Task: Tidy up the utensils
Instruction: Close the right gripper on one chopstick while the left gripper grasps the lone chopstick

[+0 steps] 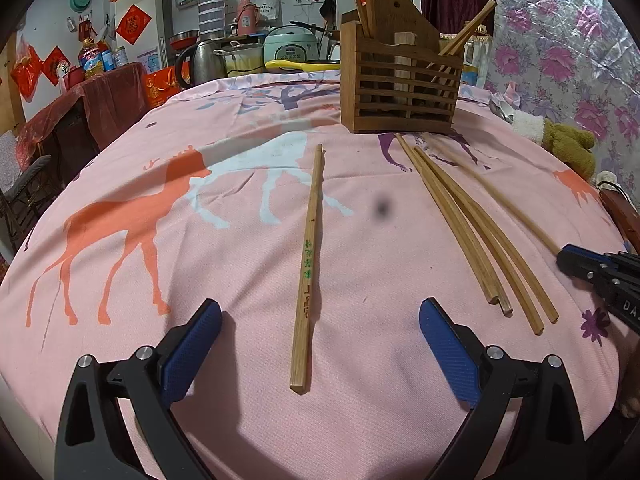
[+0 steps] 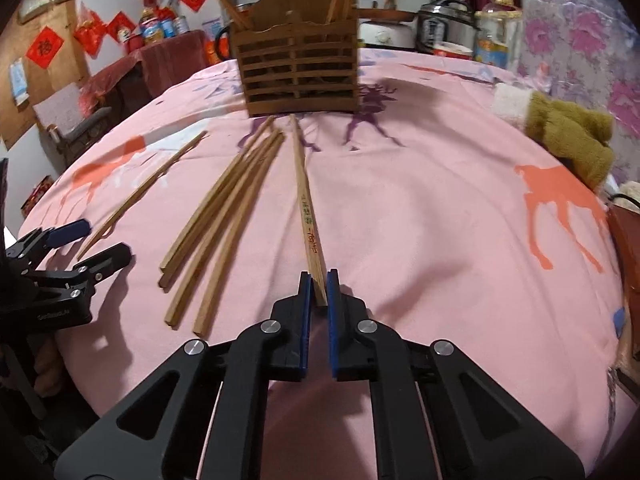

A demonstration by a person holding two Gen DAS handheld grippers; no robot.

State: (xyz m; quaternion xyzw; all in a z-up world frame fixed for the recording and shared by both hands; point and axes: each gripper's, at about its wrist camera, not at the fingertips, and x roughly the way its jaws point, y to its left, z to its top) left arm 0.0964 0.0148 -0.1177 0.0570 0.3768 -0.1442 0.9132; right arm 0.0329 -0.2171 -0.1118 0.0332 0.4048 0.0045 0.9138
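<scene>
A wooden slatted utensil holder (image 1: 400, 80) (image 2: 298, 72) stands at the far side of the pink cloth, with a few chopsticks upright in it. My left gripper (image 1: 320, 312) is open, its jaws on either side of the near end of a single printed chopstick (image 1: 310, 248) that lies on the cloth. My right gripper (image 2: 318, 278) is shut on the near end of another printed chopstick (image 2: 306, 204), which points toward the holder. Several plain chopsticks (image 1: 472, 232) (image 2: 224, 220) lie in a loose bundle between the two grippers.
The pink deer-print cloth (image 1: 160, 240) covers a rounded table. A green plush toy (image 2: 568, 136) lies at the right edge. Pots, a kettle (image 1: 204, 62) and rice cookers (image 2: 448, 28) stand behind the holder. A flowered curtain hangs on the right.
</scene>
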